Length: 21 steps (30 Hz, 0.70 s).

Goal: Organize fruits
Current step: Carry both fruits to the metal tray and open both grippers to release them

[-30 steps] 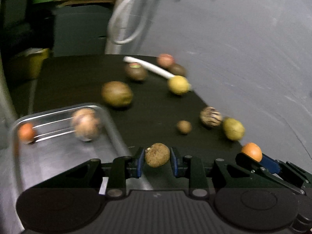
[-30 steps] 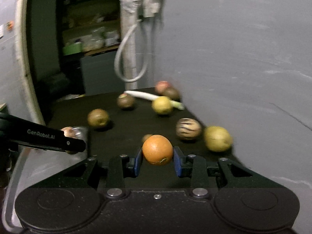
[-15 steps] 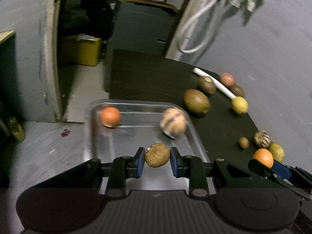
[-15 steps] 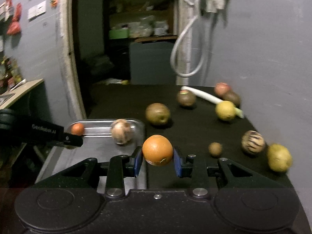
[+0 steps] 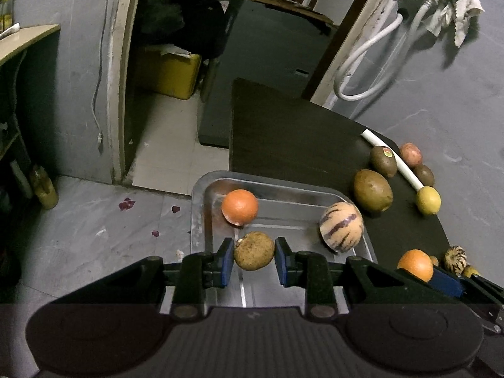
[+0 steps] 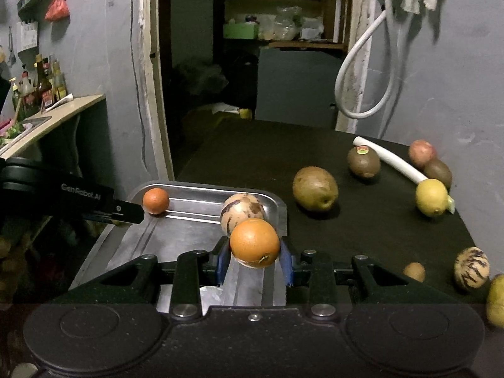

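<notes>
My left gripper is shut on a small rough brown fruit and holds it above the steel tray, near the tray's left side. An orange and a striped pepino melon lie in the tray. My right gripper is shut on an orange and holds it over the tray's right rim. That orange also shows in the left wrist view. In the right wrist view the tray holds the orange and the melon.
On the black table lie a large brown fruit, a stickered kiwi, a lemon, a white stalk, a red fruit, a small brown fruit and a striped melon. The grey wall stands close on the right.
Both grippers have moved left with their fruits, from over the black table to over the tray. The tray and its two fruits now sit nearer and more central.
</notes>
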Each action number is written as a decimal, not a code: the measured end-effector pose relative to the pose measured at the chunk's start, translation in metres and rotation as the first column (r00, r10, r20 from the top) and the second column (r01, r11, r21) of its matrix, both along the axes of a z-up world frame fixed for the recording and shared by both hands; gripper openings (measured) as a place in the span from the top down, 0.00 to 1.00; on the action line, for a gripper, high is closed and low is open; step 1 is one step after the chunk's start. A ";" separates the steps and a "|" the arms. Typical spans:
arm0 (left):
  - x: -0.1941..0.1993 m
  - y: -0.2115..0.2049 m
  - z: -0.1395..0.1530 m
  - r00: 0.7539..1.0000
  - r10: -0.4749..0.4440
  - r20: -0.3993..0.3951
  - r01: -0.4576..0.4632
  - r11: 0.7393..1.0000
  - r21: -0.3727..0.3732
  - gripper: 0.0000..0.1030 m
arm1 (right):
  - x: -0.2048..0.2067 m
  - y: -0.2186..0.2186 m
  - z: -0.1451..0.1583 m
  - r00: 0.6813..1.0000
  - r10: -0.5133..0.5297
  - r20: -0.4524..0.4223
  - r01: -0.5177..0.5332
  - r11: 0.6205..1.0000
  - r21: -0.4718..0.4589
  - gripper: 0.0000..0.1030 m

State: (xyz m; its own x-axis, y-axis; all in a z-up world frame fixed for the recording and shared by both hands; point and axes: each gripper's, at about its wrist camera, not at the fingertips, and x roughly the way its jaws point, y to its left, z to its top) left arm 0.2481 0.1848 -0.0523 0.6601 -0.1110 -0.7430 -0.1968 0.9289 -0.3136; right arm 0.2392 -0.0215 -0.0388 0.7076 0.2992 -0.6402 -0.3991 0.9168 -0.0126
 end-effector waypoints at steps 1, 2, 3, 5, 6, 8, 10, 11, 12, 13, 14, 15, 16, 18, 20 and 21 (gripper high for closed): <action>0.002 0.001 -0.001 1.000 -0.001 -0.003 0.001 1.000 0.000 0.71 | 0.002 0.002 -0.002 1.000 0.006 -0.004 -0.006 1.000 -0.003 0.66; 0.004 0.001 -0.003 1.000 -0.002 -0.006 0.002 1.000 0.000 0.71 | 0.004 0.004 -0.004 1.000 0.013 -0.010 -0.014 1.000 -0.008 0.66; 0.006 0.002 -0.004 1.000 -0.002 -0.010 0.002 1.000 -0.001 0.71 | 0.006 0.006 -0.006 1.000 0.019 -0.015 -0.019 1.000 -0.011 0.66; 0.010 0.002 -0.006 1.000 -0.004 -0.016 0.004 1.000 0.000 0.71 | 0.009 0.008 -0.011 0.999 0.030 -0.027 -0.030 0.999 -0.019 0.66; 0.012 0.002 -0.007 1.000 -0.006 -0.019 0.006 1.000 0.001 0.71 | 0.009 0.010 -0.013 0.999 0.037 -0.031 -0.038 0.999 -0.024 0.66; 0.014 0.002 -0.009 1.000 -0.011 -0.025 0.011 1.000 0.004 0.71 | 0.011 0.013 -0.016 0.998 0.053 -0.039 -0.055 0.998 -0.035 0.66; 0.016 0.002 -0.011 0.999 -0.015 -0.029 0.015 1.000 0.007 0.71 | 0.012 0.015 -0.020 0.997 0.067 -0.044 -0.069 0.997 -0.043 0.66; 0.017 0.001 -0.011 0.999 -0.017 -0.032 0.018 1.000 0.008 0.71 | 0.013 0.016 -0.022 0.996 0.072 -0.050 -0.075 0.996 -0.050 0.66; 0.018 0.000 -0.012 0.999 -0.019 -0.034 0.020 1.000 0.008 0.71 | 0.014 0.017 -0.025 0.995 0.077 -0.056 -0.080 0.995 -0.056 0.66; 0.018 0.000 -0.013 0.999 -0.021 -0.037 0.022 1.000 0.009 0.71 | 0.015 0.018 -0.026 0.995 0.079 -0.060 -0.082 0.995 -0.059 0.66; 0.019 0.000 -0.013 0.999 -0.024 -0.039 0.024 1.000 0.009 0.71 | 0.016 0.019 -0.028 0.995 0.079 -0.064 -0.083 0.995 -0.062 0.66; 0.020 -0.001 -0.014 0.999 -0.026 -0.042 0.026 1.000 0.011 0.71 | 0.016 0.020 -0.030 0.994 0.078 -0.071 -0.083 0.994 -0.066 0.66; 0.021 -0.001 -0.015 0.999 -0.027 -0.045 0.028 1.000 0.012 0.71 | 0.018 0.020 -0.031 0.994 0.075 -0.076 -0.081 0.994 -0.069 0.66; 0.021 -0.001 -0.016 0.998 -0.029 -0.048 0.030 0.999 0.013 0.71 | 0.020 0.021 -0.035 0.994 0.070 -0.085 -0.077 0.994 -0.074 0.66; 0.022 0.000 -0.018 0.998 -0.031 -0.051 0.032 0.999 0.015 0.71 | 0.021 0.022 -0.037 0.993 0.068 -0.092 -0.076 0.994 -0.080 0.66; 0.023 0.000 -0.018 0.998 -0.031 -0.053 0.032 0.999 0.016 0.71 | 0.022 0.023 -0.039 0.993 0.068 -0.094 -0.076 0.994 -0.083 0.66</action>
State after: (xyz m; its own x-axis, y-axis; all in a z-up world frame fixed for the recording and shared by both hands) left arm 0.2706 0.1844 -0.0706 0.6160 -0.1181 -0.7789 -0.1835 0.9400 -0.2876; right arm 0.2612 0.0013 -0.0774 0.6235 0.2882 -0.7267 -0.4670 0.8828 -0.0507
